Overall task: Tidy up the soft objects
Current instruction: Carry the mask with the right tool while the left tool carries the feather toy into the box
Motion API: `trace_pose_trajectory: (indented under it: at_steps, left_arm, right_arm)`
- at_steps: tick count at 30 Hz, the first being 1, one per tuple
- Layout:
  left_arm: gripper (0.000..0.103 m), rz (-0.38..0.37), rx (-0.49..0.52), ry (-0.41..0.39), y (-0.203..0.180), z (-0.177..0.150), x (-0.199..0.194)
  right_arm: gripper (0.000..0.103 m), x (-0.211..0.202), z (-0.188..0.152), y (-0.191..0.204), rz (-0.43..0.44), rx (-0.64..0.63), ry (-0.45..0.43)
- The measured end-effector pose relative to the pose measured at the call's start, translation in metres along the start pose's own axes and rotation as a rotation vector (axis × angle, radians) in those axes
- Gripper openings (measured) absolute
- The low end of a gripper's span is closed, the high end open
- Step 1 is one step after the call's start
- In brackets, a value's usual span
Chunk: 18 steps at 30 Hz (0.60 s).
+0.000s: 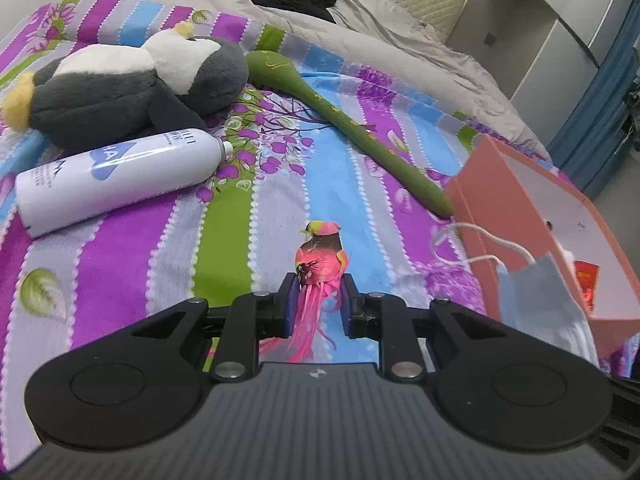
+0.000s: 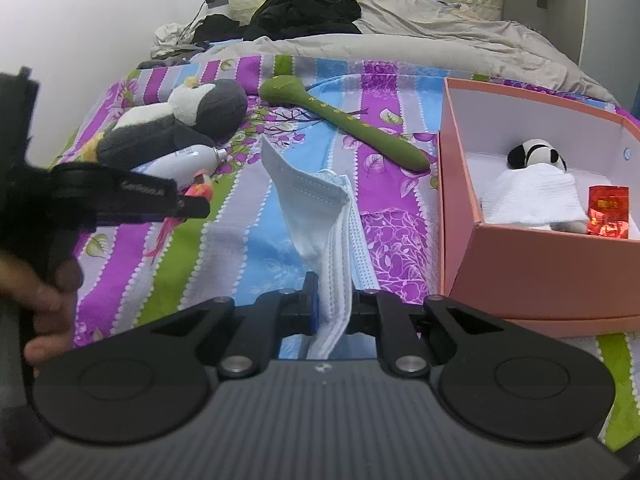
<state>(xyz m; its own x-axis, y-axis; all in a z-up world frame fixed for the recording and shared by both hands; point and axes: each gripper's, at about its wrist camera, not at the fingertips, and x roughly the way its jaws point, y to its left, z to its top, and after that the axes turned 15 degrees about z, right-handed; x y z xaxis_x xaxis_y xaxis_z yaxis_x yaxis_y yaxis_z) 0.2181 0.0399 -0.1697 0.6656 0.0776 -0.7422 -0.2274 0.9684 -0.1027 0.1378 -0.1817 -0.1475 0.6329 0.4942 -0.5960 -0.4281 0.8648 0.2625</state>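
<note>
Presently left gripper (image 1: pixel 319 300) jaws clamped on pink feathered bird (image 1: pixel 320 258), right gripper (image 2: pixel 334 308) jaws clamped on face mask (image 2: pixel 320 216), both above bed (image 1: pixel 120 280) near pink box (image 2: pixel 540 276); limp mask may snag box rim, slight bird may slip.

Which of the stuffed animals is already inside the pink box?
The small black-and-white plush lies in the pink box under a white cloth. The big grey-and-white plush lies on the bedspread, and the left gripper holds the pink bird.
</note>
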Motion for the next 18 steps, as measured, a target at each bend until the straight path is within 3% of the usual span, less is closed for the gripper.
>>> trace_pose_trajectory:
  at_steps: [6,18]
  left_arm:
    - [0.025,-0.024,-0.017,0.01,0.001,-0.008,-0.037]
    - [0.025,-0.116,0.061,0.0,-0.031,-0.003,-0.111]
  right_arm:
    - [0.014,-0.021,0.011,0.009,0.02,0.007,-0.015]
    - [0.014,-0.07,0.033,0.011,0.009,0.034,-0.085]
